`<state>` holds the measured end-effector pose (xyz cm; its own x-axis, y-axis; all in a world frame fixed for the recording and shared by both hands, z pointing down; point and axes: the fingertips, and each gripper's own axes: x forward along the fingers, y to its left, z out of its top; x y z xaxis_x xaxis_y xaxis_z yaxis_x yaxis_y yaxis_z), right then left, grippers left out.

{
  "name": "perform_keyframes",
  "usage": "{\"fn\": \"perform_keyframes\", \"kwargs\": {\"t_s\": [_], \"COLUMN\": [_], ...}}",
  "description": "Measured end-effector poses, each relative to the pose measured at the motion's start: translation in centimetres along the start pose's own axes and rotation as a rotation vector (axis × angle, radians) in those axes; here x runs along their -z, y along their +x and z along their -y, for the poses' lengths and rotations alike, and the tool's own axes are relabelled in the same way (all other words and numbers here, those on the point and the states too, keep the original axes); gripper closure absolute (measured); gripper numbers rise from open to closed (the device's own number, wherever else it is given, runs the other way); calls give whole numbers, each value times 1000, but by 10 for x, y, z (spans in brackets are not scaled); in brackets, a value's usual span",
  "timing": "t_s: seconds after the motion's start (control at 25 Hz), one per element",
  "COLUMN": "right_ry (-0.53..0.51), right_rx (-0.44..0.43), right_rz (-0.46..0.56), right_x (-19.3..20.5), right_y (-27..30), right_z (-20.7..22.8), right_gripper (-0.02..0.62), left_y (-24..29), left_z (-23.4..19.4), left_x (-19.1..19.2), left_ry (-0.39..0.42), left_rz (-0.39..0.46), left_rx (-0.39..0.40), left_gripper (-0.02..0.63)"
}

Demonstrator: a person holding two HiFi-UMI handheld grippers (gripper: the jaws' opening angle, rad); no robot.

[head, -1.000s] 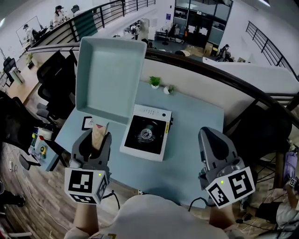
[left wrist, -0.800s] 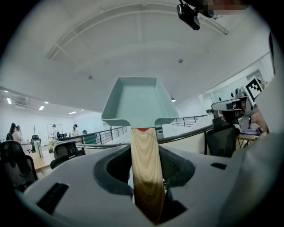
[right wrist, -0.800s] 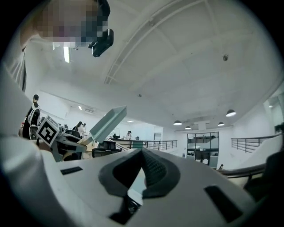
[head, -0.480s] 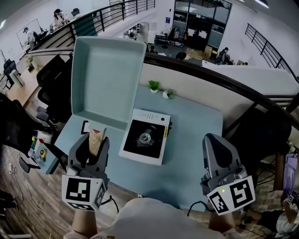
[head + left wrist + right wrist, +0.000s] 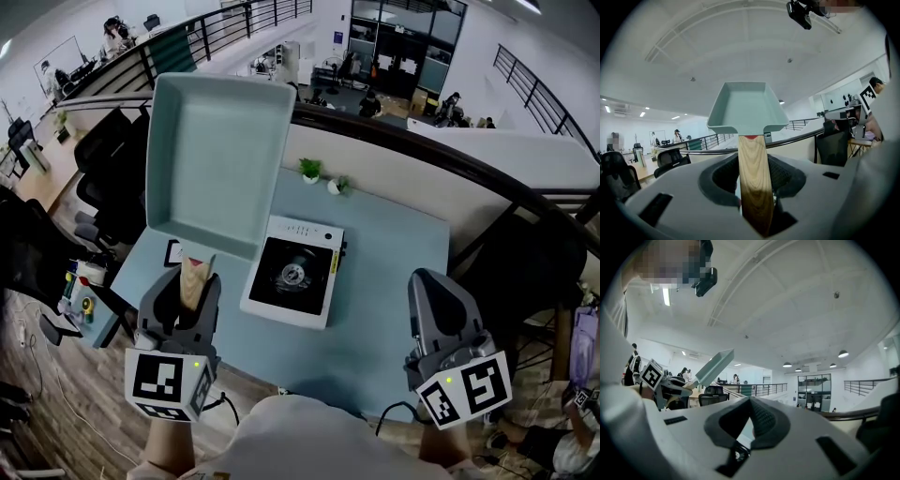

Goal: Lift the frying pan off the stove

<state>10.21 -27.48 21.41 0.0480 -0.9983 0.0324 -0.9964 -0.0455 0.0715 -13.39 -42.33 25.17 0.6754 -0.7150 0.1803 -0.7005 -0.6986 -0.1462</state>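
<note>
A square pale-teal frying pan with a wooden handle hangs in the air, tilted up over the table's left part. My left gripper is shut on the handle. In the left gripper view the handle runs up between the jaws to the pan. The stove, white with a black glass top, lies bare on the light blue table, right of the pan. My right gripper hovers at the table's near right edge, shut and empty; its view shows the pan edge-on at the left.
Two small potted plants stand at the table's far edge. A dark card lies on the table under the pan. Black office chairs stand to the left. A dark railing runs behind the table.
The left gripper and pan shifted slightly left and toward me a second ago, and the right gripper dropped a little. Over the last half second nothing visibly moved.
</note>
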Motion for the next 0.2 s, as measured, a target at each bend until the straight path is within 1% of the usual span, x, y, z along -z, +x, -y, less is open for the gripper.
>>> {"fn": "perform_keyframes", "kwargs": {"t_s": [0.2], "right_ry": [-13], "right_rx": [-10], "right_rz": [-4], "right_x": [7], "right_y": [4], "right_z": [-3], "right_gripper": [591], "left_y": [2], "left_z": [-1], "left_x": [8], "left_ry": [8], "left_rz": [-13], "left_rx": [1], "left_gripper": [443]}}
